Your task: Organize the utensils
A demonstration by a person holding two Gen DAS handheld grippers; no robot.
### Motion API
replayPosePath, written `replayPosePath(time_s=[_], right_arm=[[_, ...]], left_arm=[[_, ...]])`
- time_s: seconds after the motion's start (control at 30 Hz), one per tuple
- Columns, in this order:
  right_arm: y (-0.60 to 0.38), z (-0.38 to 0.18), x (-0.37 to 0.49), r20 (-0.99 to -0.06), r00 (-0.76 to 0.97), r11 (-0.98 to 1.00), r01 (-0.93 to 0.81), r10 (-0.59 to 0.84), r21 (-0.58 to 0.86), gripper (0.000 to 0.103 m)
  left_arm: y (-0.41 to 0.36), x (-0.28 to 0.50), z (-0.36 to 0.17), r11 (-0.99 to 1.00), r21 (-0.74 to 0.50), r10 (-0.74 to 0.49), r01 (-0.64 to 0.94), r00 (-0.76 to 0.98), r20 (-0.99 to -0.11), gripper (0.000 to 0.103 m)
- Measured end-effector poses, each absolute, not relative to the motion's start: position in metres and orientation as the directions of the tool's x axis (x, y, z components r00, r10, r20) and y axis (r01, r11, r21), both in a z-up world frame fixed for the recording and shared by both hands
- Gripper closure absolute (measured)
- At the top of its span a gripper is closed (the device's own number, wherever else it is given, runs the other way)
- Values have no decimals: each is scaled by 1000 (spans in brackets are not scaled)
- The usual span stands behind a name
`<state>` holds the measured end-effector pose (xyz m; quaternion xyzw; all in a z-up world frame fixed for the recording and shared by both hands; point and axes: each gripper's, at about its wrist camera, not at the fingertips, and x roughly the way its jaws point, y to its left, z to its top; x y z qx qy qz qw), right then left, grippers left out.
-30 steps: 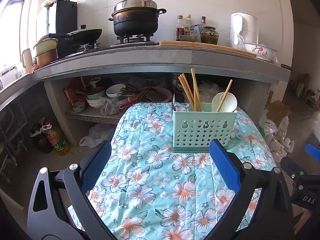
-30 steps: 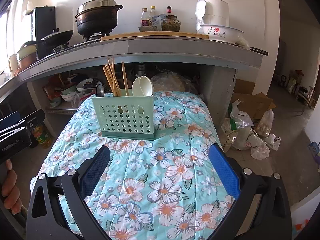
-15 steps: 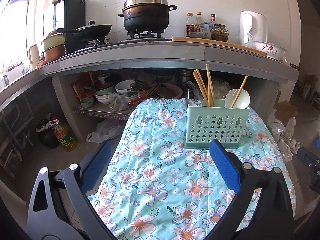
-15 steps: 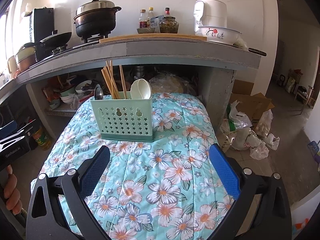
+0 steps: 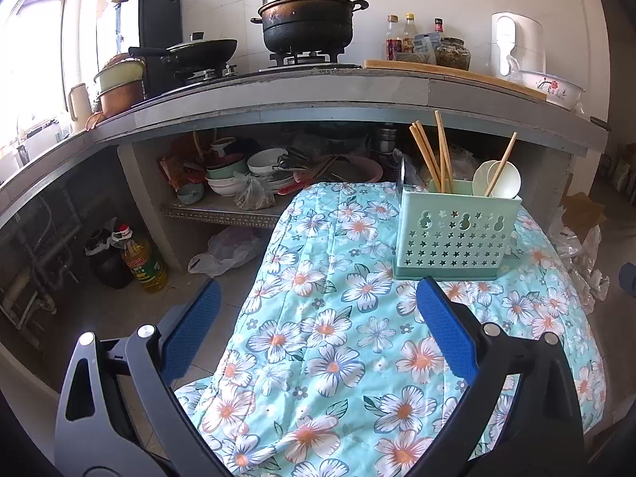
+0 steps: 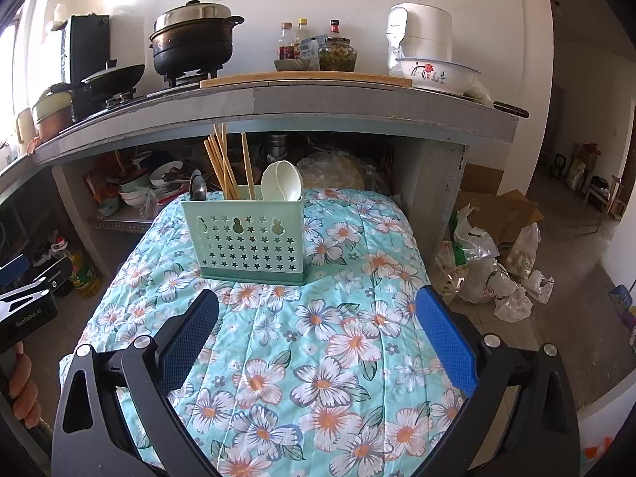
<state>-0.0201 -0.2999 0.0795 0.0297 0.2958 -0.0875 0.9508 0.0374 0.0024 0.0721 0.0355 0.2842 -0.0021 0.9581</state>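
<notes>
Floral cloth (image 6: 338, 357): caddy (image 6: 246, 238) beyond right gripper (image 6: 316, 336).

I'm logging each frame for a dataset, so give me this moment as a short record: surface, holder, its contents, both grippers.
surface: table under a floral cloth
holder: mint green utensil holder, upright on the cloth
contents: wooden chopsticks, white spoons, a dark metal spoon, all standing
left gripper: open, empty, short of the holder
right gripper: open, empty, short of the holder
loose utensils on cloth: none visible

Home kitchen: stove (image 5: 306, 59), pots (image 5: 308, 14).
</notes>
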Motion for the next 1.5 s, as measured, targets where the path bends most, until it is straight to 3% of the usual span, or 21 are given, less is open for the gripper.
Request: replayPosePath(time_s=[0.57,1.5], right_arm=[[-296,81,-21,-560,814,982,188,-157,-2,6],[-297,82,-24,-554,818,983,184,-154,-1,6]], left_arm=[[34,31,66,997,70,72,-40,826,-558,8],[28,26,72,998,63,47,-15,835,-548,8]])
